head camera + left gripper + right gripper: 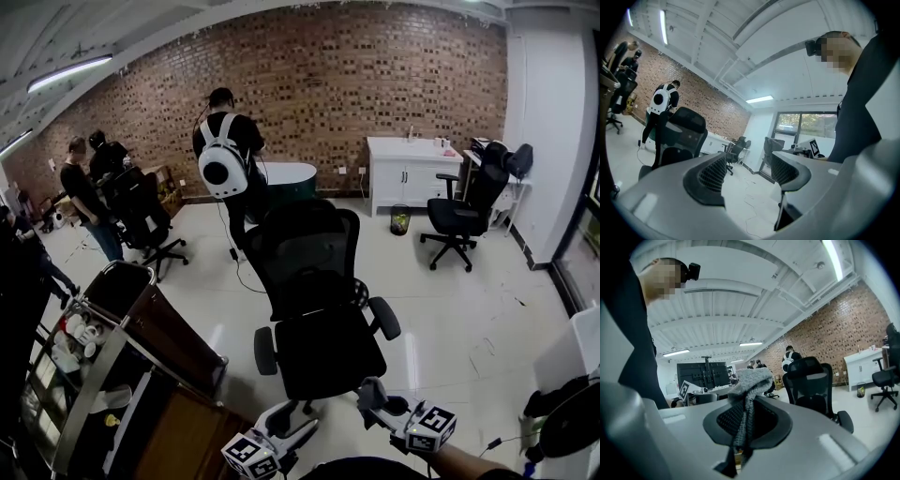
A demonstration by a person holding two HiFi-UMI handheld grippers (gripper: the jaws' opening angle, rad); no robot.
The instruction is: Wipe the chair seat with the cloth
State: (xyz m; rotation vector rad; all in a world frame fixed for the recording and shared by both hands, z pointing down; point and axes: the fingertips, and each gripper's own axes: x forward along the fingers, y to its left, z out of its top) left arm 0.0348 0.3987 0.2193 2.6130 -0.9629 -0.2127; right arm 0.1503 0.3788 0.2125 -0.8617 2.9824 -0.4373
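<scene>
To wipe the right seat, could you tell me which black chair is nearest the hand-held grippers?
The central mesh-backed chair, its seat just ahead of the right hand-held gripper; the far-right chair and far-left chair stand well back.

Your left gripper (749, 172) and right gripper (742, 422) have smooth, matt grey plastic shells with black, finely ribbed pads (712, 176). The cloth (750, 378) is coarse grey knit, rough and nubbly. The chair seat (328, 352) looks like matt black fabric, and the floor (459, 309) shines glossy white.
</scene>
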